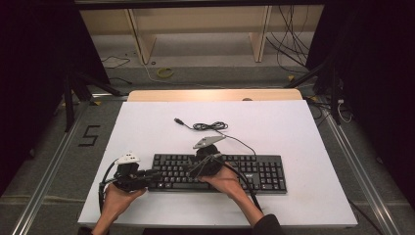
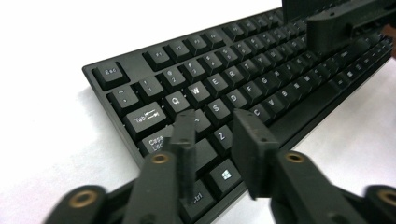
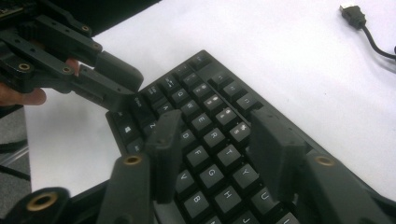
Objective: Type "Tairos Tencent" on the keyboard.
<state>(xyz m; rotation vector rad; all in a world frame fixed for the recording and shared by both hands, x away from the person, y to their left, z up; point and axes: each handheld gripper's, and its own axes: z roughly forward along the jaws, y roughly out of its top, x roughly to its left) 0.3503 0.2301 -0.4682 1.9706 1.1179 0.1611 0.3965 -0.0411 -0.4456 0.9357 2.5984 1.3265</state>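
From the high view, the black keyboard [image 1: 218,172] is lying flat near the front of the white worktop [image 1: 147,127], its cable [image 1: 208,126] trailing behind; both tools are working its left half, so light, single-key taps are looking best. In the left gripper view, the left hand-held gripper [image 2: 219,133] is hovering parted, grasping nothing, over the A and Z keys. In the right gripper view, the right hand-held gripper [image 3: 219,140] is standing released above the R-T-G keys.

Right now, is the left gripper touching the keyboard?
Cannot tell. In the left gripper view the left gripper hangs over the left-end keys of the keyboard, jaws apart, nothing between them. In the right gripper view its tips overlap the keyboard's corner, but no view shows contact or a gap plainly.
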